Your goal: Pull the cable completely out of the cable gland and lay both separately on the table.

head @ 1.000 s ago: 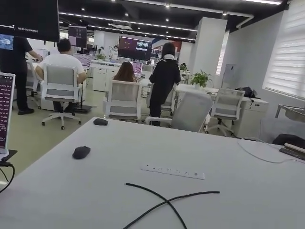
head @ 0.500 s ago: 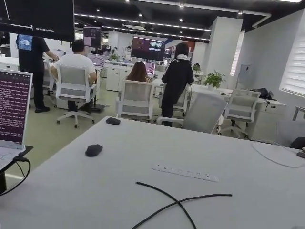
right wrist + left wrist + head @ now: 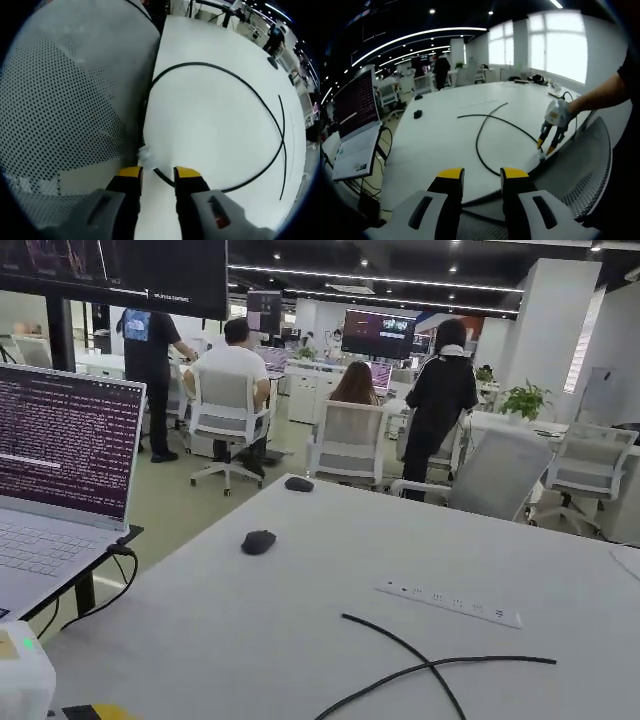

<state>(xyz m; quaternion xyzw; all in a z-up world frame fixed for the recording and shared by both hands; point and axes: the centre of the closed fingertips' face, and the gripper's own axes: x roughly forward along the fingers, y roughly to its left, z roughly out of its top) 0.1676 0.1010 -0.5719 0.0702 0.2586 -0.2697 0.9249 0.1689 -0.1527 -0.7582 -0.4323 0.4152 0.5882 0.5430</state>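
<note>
Cable (image 3: 200, 64) — black, looped across the white surface (image 3: 210, 130) — ends at the lower centre of the right gripper view in a small white cable gland (image 3: 146, 156), right at the surface's edge. The right tool (image 3: 159, 173) sits just beside the gland, jaws apart, clamping nothing. At the bottom of the left gripper view, the left tool (image 3: 482, 175) is likewise parted and empty.

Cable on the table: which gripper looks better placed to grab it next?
Probably the right. The right gripper is at the table edge, jaws open beside the cable and a white piece. The left gripper hangs short of the table.
</note>
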